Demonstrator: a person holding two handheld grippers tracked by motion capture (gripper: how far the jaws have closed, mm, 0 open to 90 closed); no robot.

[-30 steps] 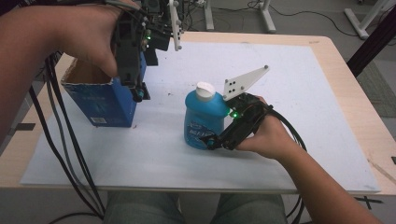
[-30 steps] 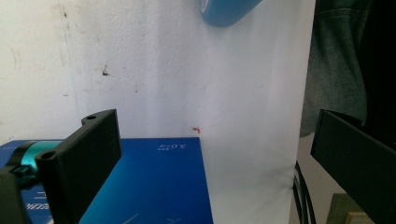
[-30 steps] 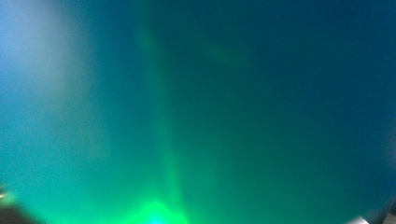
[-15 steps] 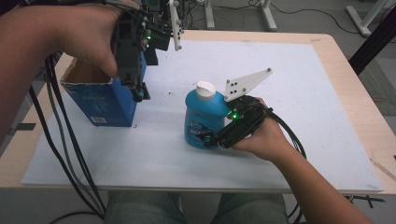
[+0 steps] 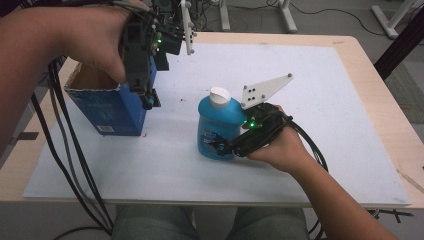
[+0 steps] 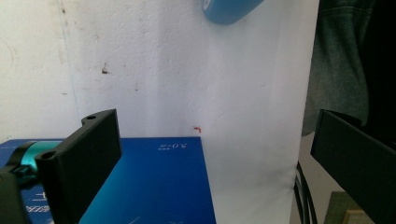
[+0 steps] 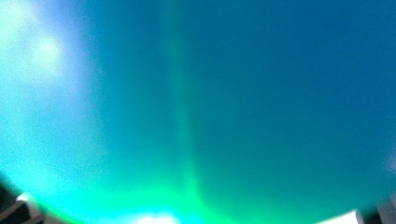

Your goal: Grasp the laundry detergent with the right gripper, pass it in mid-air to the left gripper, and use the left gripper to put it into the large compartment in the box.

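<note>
My jaws work over a wooden table (image 5: pixel 380 95) covered by a white sheet (image 5: pixel 310 90), slightly speckled and matte; beyond its far edge the grey floor carries white stand legs (image 5: pixel 285 15) and loose cables. My right gripper (image 5: pixel 235 145) lies level, low against the side of a blue bottle (image 5: pixel 217 125), a squat, rounded plastic thing with a white cap (image 5: pixel 220 96), standing upright near the sheet's middle. My right jaws have just been closing, with the bottle between them; they sit around its lower body, and in the right gripper view its glossy blue wall (image 7: pixel 233 93) is pressed up blurred against the lens, so I cannot tell whether the pads are already pressing. My left gripper (image 5: pixel 147 100) points down at the near corner of a blue box (image 5: pixel 107 107), an open-topped cardboard carton with a brown inside, well to the left of the bottle. In the left gripper view those jaws stand wide apart and released, the box's smooth blue face (image 6: pixel 154 186) beneath them and the bottle's base (image 6: pixel 229 9) farther off.
</note>
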